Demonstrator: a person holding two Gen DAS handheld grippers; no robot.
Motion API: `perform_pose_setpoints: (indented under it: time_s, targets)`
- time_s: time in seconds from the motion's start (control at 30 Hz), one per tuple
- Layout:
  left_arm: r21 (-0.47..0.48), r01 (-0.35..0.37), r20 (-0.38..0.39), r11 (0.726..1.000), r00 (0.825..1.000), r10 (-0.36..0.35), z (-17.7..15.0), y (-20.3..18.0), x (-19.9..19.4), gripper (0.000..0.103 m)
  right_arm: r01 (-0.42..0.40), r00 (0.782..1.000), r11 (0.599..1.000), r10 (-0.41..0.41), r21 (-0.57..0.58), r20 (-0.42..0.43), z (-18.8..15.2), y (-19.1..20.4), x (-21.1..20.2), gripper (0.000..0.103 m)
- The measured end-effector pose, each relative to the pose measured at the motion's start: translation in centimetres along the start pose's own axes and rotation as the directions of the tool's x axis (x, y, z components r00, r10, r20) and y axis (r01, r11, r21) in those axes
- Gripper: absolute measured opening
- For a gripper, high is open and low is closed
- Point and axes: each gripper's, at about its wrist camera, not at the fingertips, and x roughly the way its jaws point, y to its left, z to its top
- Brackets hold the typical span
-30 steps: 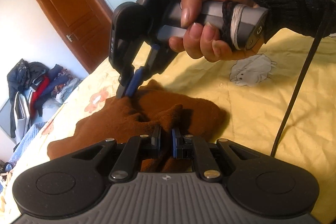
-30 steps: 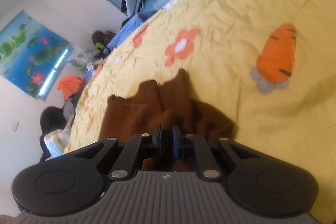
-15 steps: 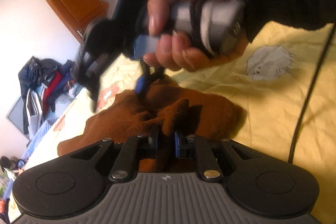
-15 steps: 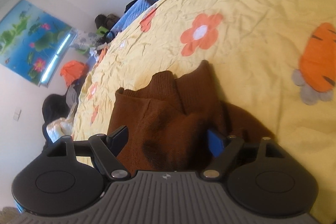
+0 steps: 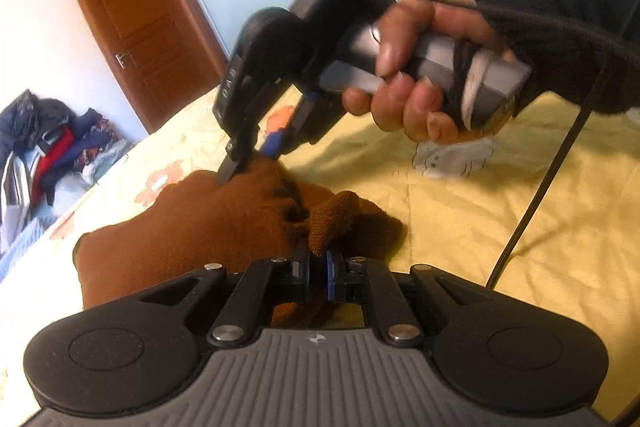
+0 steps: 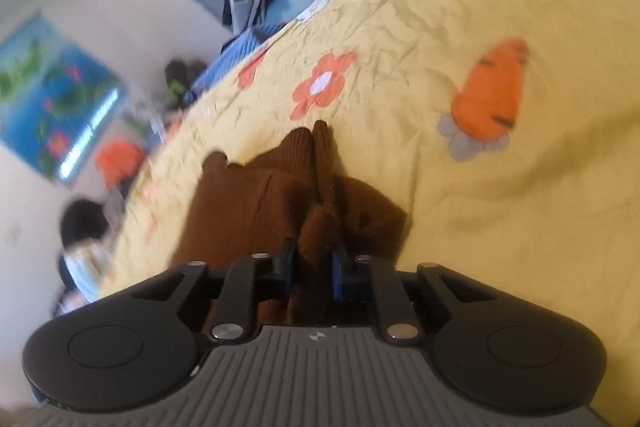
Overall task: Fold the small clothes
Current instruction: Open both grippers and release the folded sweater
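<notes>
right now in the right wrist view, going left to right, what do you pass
blue picture → orange heap → brown garment → orange flower → carrot

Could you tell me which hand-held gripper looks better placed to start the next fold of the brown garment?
Probably the left hand-held gripper: it is shut on a raised corner of the brown garment. The right hand-held gripper has just been closing on a bunched fold.
</notes>
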Motion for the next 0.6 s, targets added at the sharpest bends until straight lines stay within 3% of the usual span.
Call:
perform_pose_setpoints:
  time_s: [0.03, 0.07, 0.1, 0.13, 0.17, 0.2, 0.23, 0.27, 0.33, 0.4, 0.47, 0.5, 0.6]
  targets:
    - [-0.021, 0.015, 0.007, 1.0, 1.0, -0.015, -0.3, 0.8, -0.8, 0.01, 0.018, 1.0, 0.999, -0.018, -0.03, -0.001, -0.1, 0.6, -0.1, 0.03]
    - [-0.046, 0.029, 0.006, 0.999, 1.0, -0.029, -0.6, 1.6, -1.6, 0.015, 0.032, 0.999, 0.998, -0.032, -0.045, -0.006, -0.3, 1.2, -0.2, 0.04]
    - [-0.075, 0.048, 0.004, 0.996, 0.999, -0.047, -1.0, 2.7, -2.6, 0.02, 0.032, 0.999, 0.999, -0.032, -0.044, 0.0, -0.2, 1.5, -0.6, 0.061]
    - [-0.108, 0.065, 0.003, 0.992, 0.998, -0.065, -1.6, 4.0, -3.6, 0.04, 0.033, 0.999, 0.999, -0.032, -0.039, 0.03, -0.2, 1.8, -1.3, 0.074]
    - [-0.139, 0.064, 0.004, 0.988, 0.998, -0.064, -2.3, 5.0, -4.5, 0.073, 0.036, 0.997, 0.999, -0.033, -0.037, 0.073, 0.1, 2.0, -2.1, 0.091]
    - [-0.173, 0.052, 0.016, 0.984, 0.999, -0.05, -3.1, 6.1, -5.7, 0.09, 0.043, 0.994, 0.998, -0.038, -0.038, 0.106, 0.4, 2.1, -2.6, 0.101]
    - [-0.205, 0.035, 0.037, 0.978, 0.999, -0.028, -4.2, 7.3, -6.6, 0.103, 0.055, 0.991, 0.998, -0.05, -0.035, 0.121, 0.7, 2.0, -2.9, 0.101]
    - [-0.239, 0.014, 0.057, 0.971, 0.998, -0.001, -5.4, 8.4, -7.5, 0.103, 0.073, 0.99, 0.997, -0.069, -0.029, 0.121, 1.1, 1.8, -2.8, 0.101]
    - [-0.311, -0.039, 0.025, 0.95, 0.998, 0.049, -7.0, 10.5, -8.5, 0.103, 0.115, 0.99, 0.993, -0.113, -0.02, 0.089, 1.4, 1.2, -1.8, 0.101]
    - [-0.431, -0.082, -0.015, 0.899, 0.996, 0.084, -8.1, 13.3, -8.7, 0.103, 0.135, 0.99, 0.991, -0.134, -0.011, 0.042, 1.4, 0.6, -0.3, 0.099]
    - [-0.586, -0.072, -0.003, 0.807, 0.996, 0.087, -9.1, 16.7, -8.5, 0.103, 0.118, 0.993, 0.993, -0.118, 0.004, 0.027, 1.2, 0.4, 1.0, 0.1]
    - [-0.683, -0.022, 0.023, 0.73, 0.998, 0.052, -9.7, 18.8, -7.9, 0.103, 0.107, 0.994, 0.994, -0.107, 0.002, 0.025, 1.3, 0.6, 1.5, 0.101]
    - [-0.906, 0.126, 0.107, 0.403, 0.992, -0.07, -12.4, 24.1, -4.4, 0.103, 0.073, 0.997, 0.997, -0.074, 0.02, 0.023, 1.3, 1.3, 2.5, 0.1]
